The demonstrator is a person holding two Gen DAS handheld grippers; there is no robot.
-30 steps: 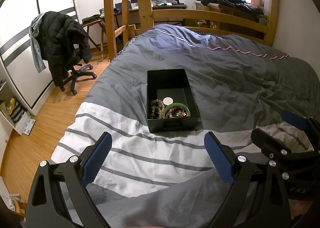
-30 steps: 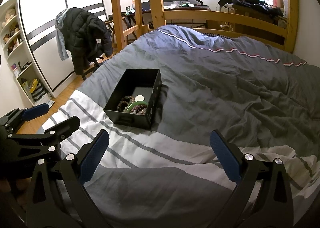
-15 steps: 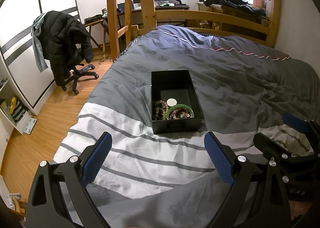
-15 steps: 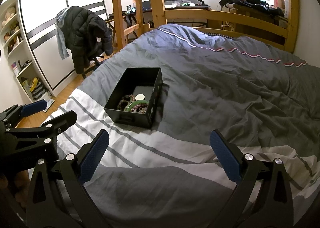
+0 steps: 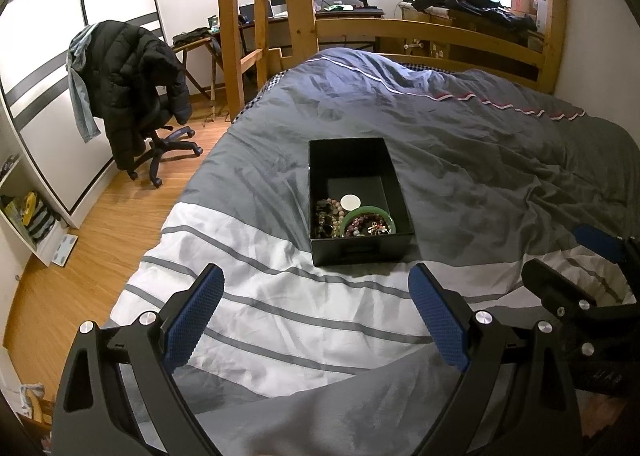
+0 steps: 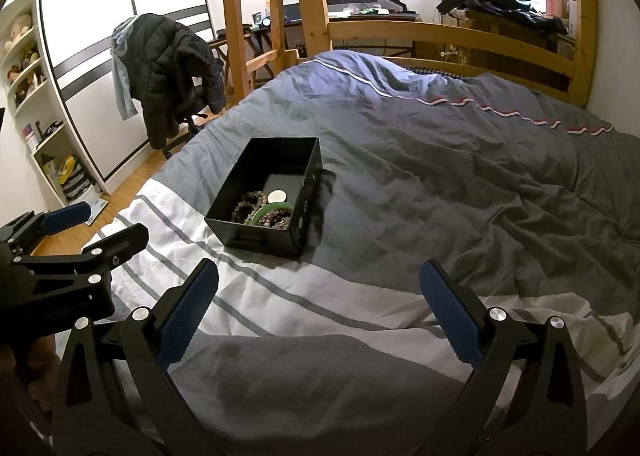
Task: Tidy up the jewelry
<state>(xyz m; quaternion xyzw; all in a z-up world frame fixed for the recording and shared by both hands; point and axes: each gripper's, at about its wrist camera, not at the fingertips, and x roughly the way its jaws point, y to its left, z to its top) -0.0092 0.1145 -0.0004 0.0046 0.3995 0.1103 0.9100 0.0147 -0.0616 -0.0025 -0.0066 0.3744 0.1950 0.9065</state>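
Note:
A black open box (image 5: 360, 252) sits on the bed's grey and white striped duvet; it also shows in the right wrist view (image 6: 256, 234). Inside lie a green bangle (image 5: 370, 211), beaded bracelets (image 5: 326, 215) and a round white piece (image 5: 351, 201). My left gripper (image 5: 316, 312) is open and empty, just short of the box's near wall. My right gripper (image 6: 318, 310) is open and empty, to the right of the box and nearer than it. Each gripper shows at the edge of the other's view.
The duvet (image 5: 480, 159) covers the whole bed. A wooden bed frame and ladder (image 5: 240, 27) stand behind. An office chair with a black jacket (image 5: 132, 87) stands on the wooden floor at left, next to shelves (image 6: 24, 67).
Both grippers have moved a little closer to the box, and the left view has shifted slightly left. Both stay open and empty. The box has not moved.

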